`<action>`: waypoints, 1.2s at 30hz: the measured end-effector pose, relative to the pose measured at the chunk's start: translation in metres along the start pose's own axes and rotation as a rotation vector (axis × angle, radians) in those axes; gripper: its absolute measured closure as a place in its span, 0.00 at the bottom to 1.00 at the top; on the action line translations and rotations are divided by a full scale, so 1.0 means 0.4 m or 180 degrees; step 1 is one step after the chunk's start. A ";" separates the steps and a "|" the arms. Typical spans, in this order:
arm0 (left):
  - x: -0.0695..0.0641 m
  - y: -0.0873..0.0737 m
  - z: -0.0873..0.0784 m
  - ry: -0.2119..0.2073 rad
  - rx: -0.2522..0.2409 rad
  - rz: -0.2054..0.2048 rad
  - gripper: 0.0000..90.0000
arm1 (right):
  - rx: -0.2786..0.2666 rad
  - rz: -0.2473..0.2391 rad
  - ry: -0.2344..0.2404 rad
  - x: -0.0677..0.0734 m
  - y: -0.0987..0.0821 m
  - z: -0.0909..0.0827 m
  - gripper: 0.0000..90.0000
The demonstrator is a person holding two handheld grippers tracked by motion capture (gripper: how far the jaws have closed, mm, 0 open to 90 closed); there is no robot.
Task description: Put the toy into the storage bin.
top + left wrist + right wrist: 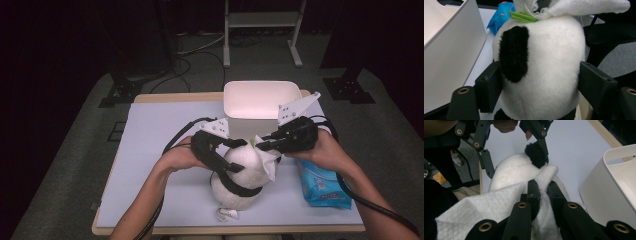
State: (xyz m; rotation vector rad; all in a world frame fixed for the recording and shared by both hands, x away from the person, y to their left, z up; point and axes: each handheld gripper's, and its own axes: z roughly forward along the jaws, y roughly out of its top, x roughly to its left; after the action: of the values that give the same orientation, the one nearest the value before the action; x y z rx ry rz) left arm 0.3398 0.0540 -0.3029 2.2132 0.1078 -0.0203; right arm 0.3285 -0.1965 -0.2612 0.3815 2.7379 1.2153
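Now the left gripper (541,82) holds the panda toy (541,62) steady between wide jaws while the right gripper (543,192), clamped on the white wipe (486,212), should rub gently.

A wooden-edged table (165,97) with a pale lilac-grey mat (150,150) stands on grey carpet (75,150). The room behind is dark, almost black. A white metal frame (262,30) on two legs stands at the far side. Black stand bases (350,87) rest on the carpet to either side, and dark cables (200,55) trail across the floor. Bright light falls on the table.
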 end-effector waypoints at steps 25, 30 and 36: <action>0.020 -0.053 0.056 -0.0246 0.0004 -0.0102 0.23 | 0.0082 0.0117 -0.0026 0.001 -0.055 -0.024 0.91; 0.019 -0.037 0.043 -0.0162 -0.0064 -0.0036 0.38 | -0.0005 0.0155 -0.0061 -0.004 -0.062 -0.037 0.91; 0.022 -0.013 0.025 -0.0116 -0.0018 0.0036 0.40 | -0.0133 0.0142 -0.0147 -0.001 -0.055 -0.054 0.91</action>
State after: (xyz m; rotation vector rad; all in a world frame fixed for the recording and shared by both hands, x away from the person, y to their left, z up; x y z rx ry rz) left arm 0.3483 0.0497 -0.3136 2.2066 0.0749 -0.0539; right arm 0.3203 -0.2263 -0.2629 0.4626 2.6744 1.2561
